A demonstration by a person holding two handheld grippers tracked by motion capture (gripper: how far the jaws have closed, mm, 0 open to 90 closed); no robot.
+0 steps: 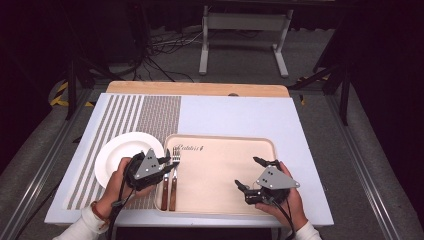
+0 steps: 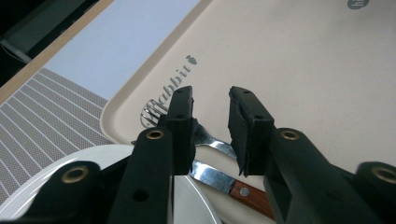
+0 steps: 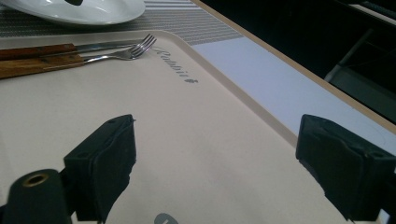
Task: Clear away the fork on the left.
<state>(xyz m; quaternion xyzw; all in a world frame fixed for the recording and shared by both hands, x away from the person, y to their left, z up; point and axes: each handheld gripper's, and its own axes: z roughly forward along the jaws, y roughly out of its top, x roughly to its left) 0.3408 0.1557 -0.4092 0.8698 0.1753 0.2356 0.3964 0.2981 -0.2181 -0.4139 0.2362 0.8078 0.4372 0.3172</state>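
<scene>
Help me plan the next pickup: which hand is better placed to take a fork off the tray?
Left. The left gripper hovers right over the two forks at the tray's left edge, fingers apart above them. The right gripper sits open at the tray's far right side.

In the left gripper view we lose most of the plate [image 2: 28,196] behind the left gripper [image 2: 211,109]; its own arms also cover part of the forks [image 2: 219,179], and their handles run off the bottom edge; the tray [image 2: 299,70] print reads only in part, the rest hidden. In the right gripper view the fork [image 3: 116,53] handles are cut at the left edge; the plate [image 3: 84,9] is cropped at the top.
</scene>
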